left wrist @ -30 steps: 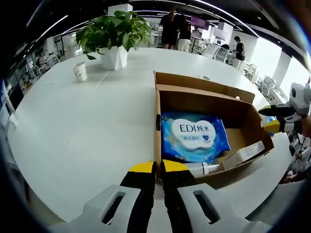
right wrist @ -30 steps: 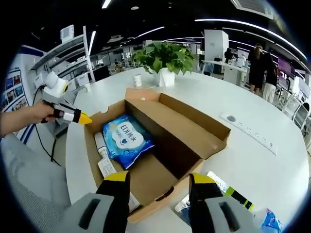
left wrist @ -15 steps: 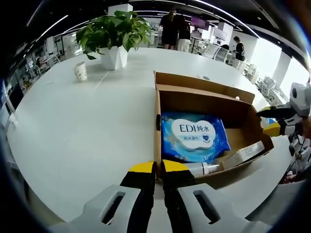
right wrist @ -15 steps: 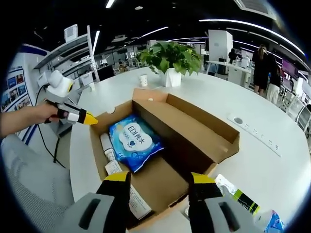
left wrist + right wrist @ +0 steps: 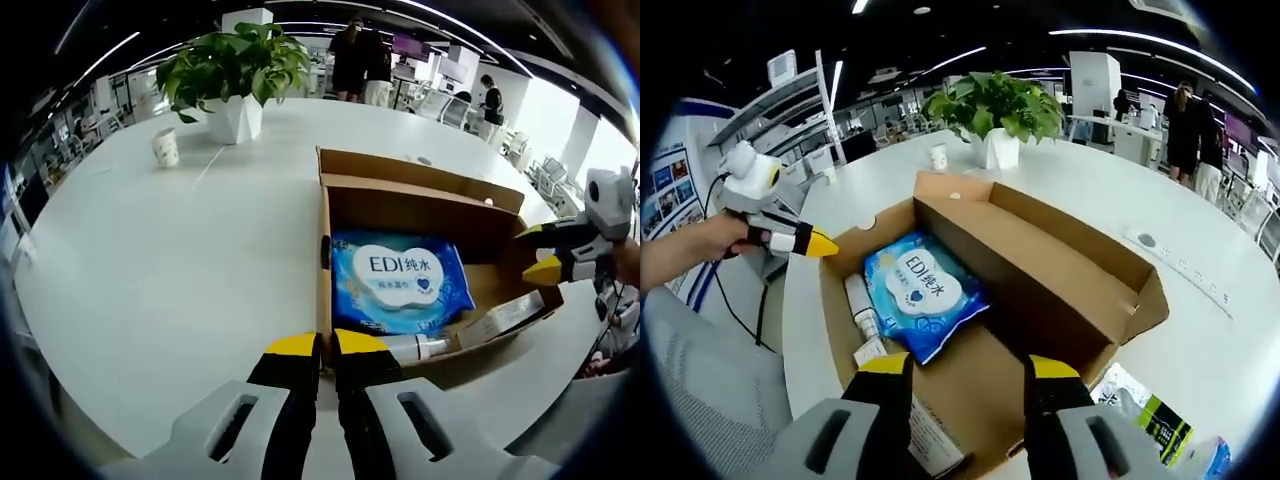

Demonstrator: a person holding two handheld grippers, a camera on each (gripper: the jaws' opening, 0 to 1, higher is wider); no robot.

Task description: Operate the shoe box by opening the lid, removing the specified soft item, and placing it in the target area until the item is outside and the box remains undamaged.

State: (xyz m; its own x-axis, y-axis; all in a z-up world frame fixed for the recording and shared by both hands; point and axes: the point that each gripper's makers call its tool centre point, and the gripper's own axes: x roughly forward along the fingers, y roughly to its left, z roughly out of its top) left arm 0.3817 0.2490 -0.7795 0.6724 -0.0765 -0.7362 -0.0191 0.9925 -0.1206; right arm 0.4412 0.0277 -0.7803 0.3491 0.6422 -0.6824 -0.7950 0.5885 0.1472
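Note:
The brown cardboard shoe box [image 5: 420,205] lies open on the white table, its lid [image 5: 1050,265] folded back along one long side. A blue "EDI" wet-wipes pack [image 5: 400,280] [image 5: 922,292] rests flat inside, beside a white tube [image 5: 415,347] [image 5: 862,305] and a long white carton [image 5: 510,315] [image 5: 925,430]. My left gripper [image 5: 326,345] [image 5: 820,243] is shut on the rim at one corner of the box. My right gripper [image 5: 967,367] [image 5: 535,250] is open with nothing between its jaws, hovering over the opposite end, short of the pack.
A potted plant [image 5: 235,70] [image 5: 995,110] and a paper cup [image 5: 165,147] [image 5: 938,157] stand farther back on the table [image 5: 150,270]. A power strip [image 5: 1185,265] and some packets [image 5: 1150,415] lie beyond the lid. People stand in the background [image 5: 360,60].
My right gripper has moved in over the box's end, towards the wipes pack, jaws still open. The left gripper and the box have stayed put.

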